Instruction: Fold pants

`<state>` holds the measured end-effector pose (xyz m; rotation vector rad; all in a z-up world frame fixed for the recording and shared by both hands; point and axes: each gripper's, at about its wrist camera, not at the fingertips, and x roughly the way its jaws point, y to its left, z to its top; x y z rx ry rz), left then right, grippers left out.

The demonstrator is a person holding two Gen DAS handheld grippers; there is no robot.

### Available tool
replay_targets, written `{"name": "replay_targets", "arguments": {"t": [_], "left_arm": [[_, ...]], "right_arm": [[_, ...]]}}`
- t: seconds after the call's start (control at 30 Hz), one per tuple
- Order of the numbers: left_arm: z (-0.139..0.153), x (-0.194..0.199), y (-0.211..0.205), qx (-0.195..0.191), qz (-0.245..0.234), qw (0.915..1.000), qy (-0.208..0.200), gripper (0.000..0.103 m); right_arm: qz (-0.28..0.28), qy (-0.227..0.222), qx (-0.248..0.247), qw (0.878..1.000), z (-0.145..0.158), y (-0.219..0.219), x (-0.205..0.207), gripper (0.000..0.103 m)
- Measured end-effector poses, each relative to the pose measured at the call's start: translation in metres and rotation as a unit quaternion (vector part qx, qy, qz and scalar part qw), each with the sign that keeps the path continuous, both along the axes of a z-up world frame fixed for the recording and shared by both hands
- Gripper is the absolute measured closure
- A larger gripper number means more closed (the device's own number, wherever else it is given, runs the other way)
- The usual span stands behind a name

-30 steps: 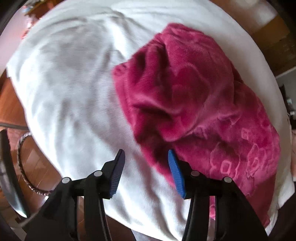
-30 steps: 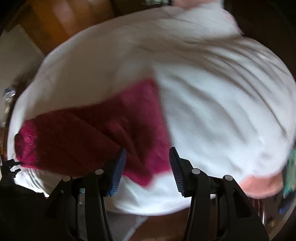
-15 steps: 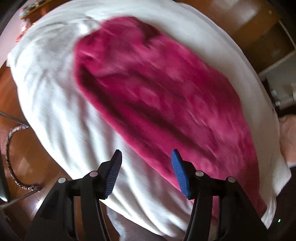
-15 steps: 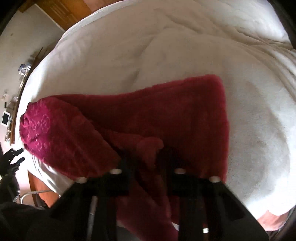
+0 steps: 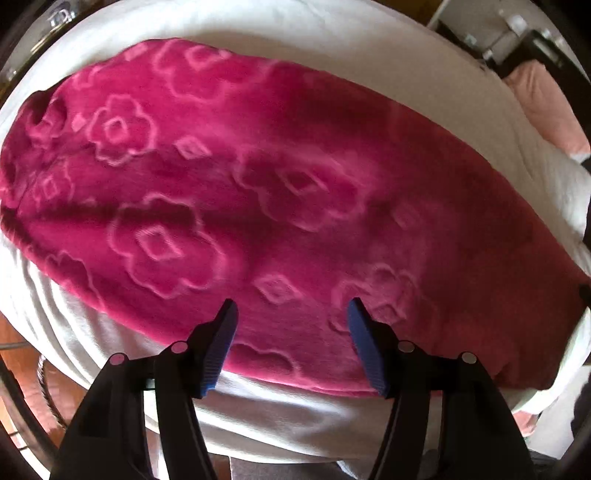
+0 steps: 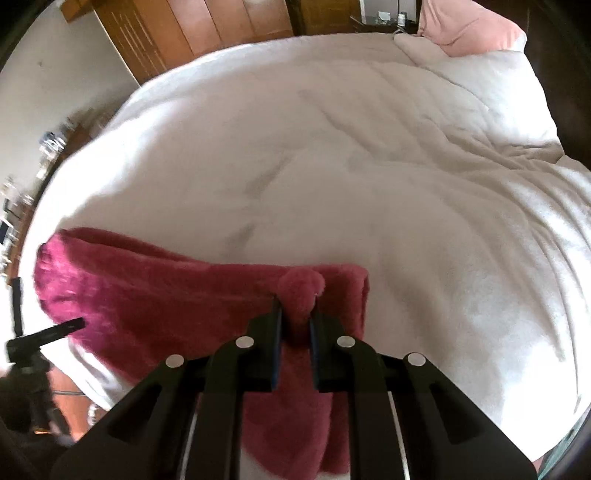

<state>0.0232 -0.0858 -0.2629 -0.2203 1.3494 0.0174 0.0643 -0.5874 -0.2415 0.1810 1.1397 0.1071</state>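
Note:
The magenta fleece pants (image 5: 280, 206), embossed with flowers, lie spread on the white bed cover (image 5: 332, 48) and fill most of the left wrist view. My left gripper (image 5: 291, 314) is open, its blue-padded fingers hovering just over the near edge of the pants, holding nothing. In the right wrist view the pants (image 6: 155, 295) lie at the lower left. My right gripper (image 6: 296, 314) is shut on a bunched fold of the pants near their right end, with a fleece lump bulging above the fingers.
The white bed cover (image 6: 369, 166) stretches far and right in the right wrist view. A pink pillow (image 6: 469, 26) lies at the far right corner and shows in the left wrist view (image 5: 546, 110). Wooden doors (image 6: 207, 33) stand beyond. My left gripper (image 6: 44, 336) shows at left.
My right gripper closed on a fold of the pants. My left gripper stayed open and swung over the pants, which now fill its view.

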Motion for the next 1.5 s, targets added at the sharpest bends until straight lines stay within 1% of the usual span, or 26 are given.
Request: {"name": "replay_targets", "arguments": {"t": [0.03, 0.1, 0.17, 0.2, 0.27, 0.33, 0.37, 0.4, 0.43, 0.57, 0.6, 0.7, 0.77, 0.83, 0.93, 1.03, 1.07, 1.1, 1.13, 1.2, 1.27, 1.37, 1.4, 1.5], "left_arm": [[-0.001, -0.001, -0.003, 0.002, -0.003, 1.0, 0.005, 0.041], [-0.005, -0.006, -0.013, 0.01, -0.008, 0.9998, 0.013, 0.041], [-0.006, -0.016, -0.019, 0.017, -0.009, 0.9996, 0.018, 0.041], [-0.005, -0.02, -0.019, 0.018, -0.007, 0.9996, 0.022, 0.041], [-0.008, -0.031, -0.019, 0.02, 0.001, 0.9995, 0.024, 0.041], [-0.006, -0.039, -0.014, 0.019, 0.009, 0.9994, 0.027, 0.041], [-0.004, -0.043, -0.014, 0.016, 0.012, 0.9995, 0.026, 0.041], [-0.003, -0.045, -0.013, 0.015, 0.013, 0.9995, 0.025, 0.041], [-0.002, -0.052, -0.005, 0.012, 0.014, 0.9995, 0.024, 0.041], [0.002, -0.054, -0.01, 0.0, 0.008, 0.9997, 0.024, 0.041], [0.01, -0.051, -0.008, -0.002, 0.004, 0.9997, 0.024, 0.041], [0.011, -0.048, -0.024, -0.011, -0.011, 0.9996, 0.024, 0.041], [0.011, -0.048, -0.032, -0.016, -0.02, 0.9994, 0.025, 0.041], [0.011, -0.046, -0.039, -0.019, -0.027, 0.9991, 0.026, 0.041], [0.013, -0.045, -0.049, -0.024, -0.041, 0.9985, 0.026, 0.041], [0.009, -0.045, -0.055, -0.019, -0.064, 0.9974, 0.027, 0.041], [0.008, -0.047, -0.06, -0.017, -0.075, 0.9966, 0.028, 0.041], [0.007, -0.047, -0.062, -0.017, -0.081, 0.9961, 0.03, 0.041], [0.006, -0.05, -0.065, -0.016, -0.088, 0.9955, 0.031, 0.041], [0.005, -0.053, -0.068, -0.018, -0.093, 0.995, 0.033, 0.041], [0.004, -0.058, -0.067, -0.019, -0.09, 0.9952, 0.034, 0.041], [0.003, -0.061, -0.066, -0.025, -0.08, 0.996, 0.03, 0.041], [0.004, -0.06, -0.059, -0.019, -0.08, 0.9963, 0.025, 0.041], [0.013, -0.058, -0.053, -0.009, -0.085, 0.9963, 0.006, 0.041]], "right_arm": [[-0.008, 0.006, -0.008, 1.0, -0.015, 0.006, 0.006, 0.091], [-0.016, 0.012, -0.019, 1.0, -0.028, 0.007, 0.013, 0.091], [-0.012, 0.01, -0.03, 0.999, -0.031, 0.01, 0.016, 0.091], [-0.003, 0.007, -0.037, 0.999, -0.03, 0.012, 0.018, 0.089], [0.004, 0.011, -0.029, 1.0, -0.029, 0.011, 0.017, 0.083], [-0.006, 0.009, -0.003, 1.0, -0.021, -0.001, 0.014, 0.078], [-0.012, 0.008, 0.007, 1.0, -0.017, -0.009, 0.01, 0.073], [-0.019, 0.006, 0.01, 1.0, -0.015, -0.012, 0.006, 0.066], [-0.029, 0.004, 0.006, 1.0, -0.011, -0.019, -0.001, 0.06], [-0.055, 0.013, 0.01, 0.998, -0.004, -0.039, -0.023, 0.06], [-0.056, 0.017, 0.021, 0.998, -0.002, -0.043, -0.031, 0.06], [-0.05, 0.043, 0.062, 0.996, -0.001, -0.047, -0.05, 0.06], [-0.042, 0.067, 0.099, 0.992, -0.005, -0.044, -0.065, 0.06], [-0.029, 0.079, 0.117, 0.99, -0.008, -0.036, -0.076, 0.06], [-0.02, 0.099, 0.122, 0.987, -0.021, -0.026, -0.083, 0.06], [-0.024, 0.121, 0.1, 0.987, -0.038, -0.019, -0.084, 0.06], [-0.024, 0.124, 0.099, 0.987, -0.042, -0.018, -0.084, 0.06], [-0.023, 0.124, 0.098, 0.987, -0.043, -0.017, -0.084, 0.067], [-0.02, 0.124, 0.094, 0.988, -0.044, -0.016, -0.084, 0.085], [-0.015, 0.126, 0.082, 0.988, -0.041, -0.017, -0.083, 0.093], [-0.005, 0.124, 0.073, 0.99, -0.032, -0.019, -0.085, 0.095], [0.013, 0.119, 0.045, 0.992, -0.014, -0.026, -0.085, 0.096], [0.018, 0.118, 0.036, 0.992, -0.01, -0.029, -0.084, 0.096], [0.033, 0.127, -0.002, 0.991, -0.011, -0.035, -0.082, 0.098]]}}
